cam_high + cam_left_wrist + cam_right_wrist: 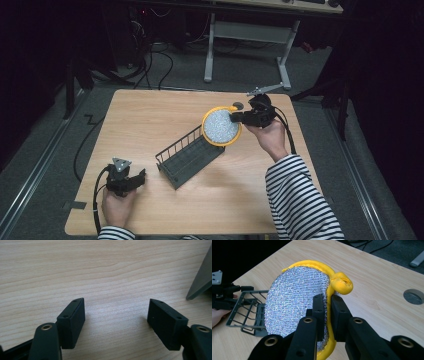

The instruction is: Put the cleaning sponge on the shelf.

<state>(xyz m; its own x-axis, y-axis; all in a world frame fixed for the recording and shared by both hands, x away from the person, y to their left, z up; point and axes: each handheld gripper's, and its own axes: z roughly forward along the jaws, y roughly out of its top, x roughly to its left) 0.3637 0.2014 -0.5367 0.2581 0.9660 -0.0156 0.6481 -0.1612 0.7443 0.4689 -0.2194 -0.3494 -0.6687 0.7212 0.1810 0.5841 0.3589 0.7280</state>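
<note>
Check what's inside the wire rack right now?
Nothing visible inside the wire rack: its bars and dark floor show bare. The round scouring pad, held by the right hand-held gripper, covers the rack's far end, so that end is unseen.

The round scrubber pad [294,302] looks like sparkly silver mesh, kinda rough and glittery, with a soft matt yellow cloth rim [340,282] around it. The rack [187,155] is dark grey wire, looks like coated metal and pretty matt, and the table [150,120] is a pale wood-grain top, smooth with a low sheen. The black pads [72,322] on the left gripper [116,322] look like matt plastic, slightly grainy.
</note>
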